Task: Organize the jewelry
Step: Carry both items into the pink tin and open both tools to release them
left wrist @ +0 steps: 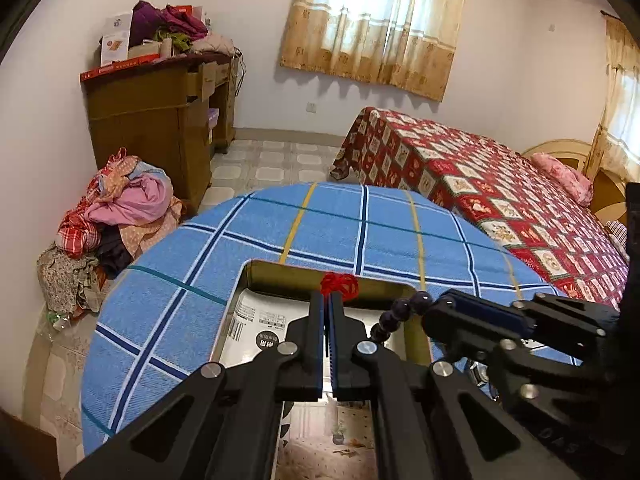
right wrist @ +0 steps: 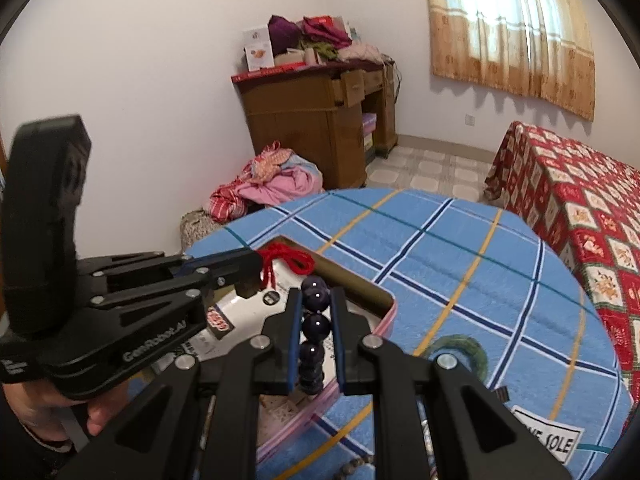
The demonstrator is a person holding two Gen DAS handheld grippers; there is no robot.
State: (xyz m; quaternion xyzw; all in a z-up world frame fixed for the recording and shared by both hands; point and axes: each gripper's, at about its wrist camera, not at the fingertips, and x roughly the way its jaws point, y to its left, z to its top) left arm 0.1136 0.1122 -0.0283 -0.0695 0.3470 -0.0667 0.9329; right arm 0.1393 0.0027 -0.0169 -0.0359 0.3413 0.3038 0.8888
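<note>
Both grippers over the open tin (right wrist: 384,300): left gripper (left wrist: 329,300) pinches a red cord (left wrist: 340,285); right gripper (right wrist: 316,300) clamps a dark bead strand (right wrist: 314,328), lengthwise between its 2 fingers.

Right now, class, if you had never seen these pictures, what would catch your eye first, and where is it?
First, the dark purple bead bracelet clamped in the right hand-held gripper over the open tin box. Beside it, the left hand-held gripper pinches a bright red string cord at the box's far edge. Beneath both spreads a blue plaid cloth on the round table, with a red patterned bed to the right.
</note>
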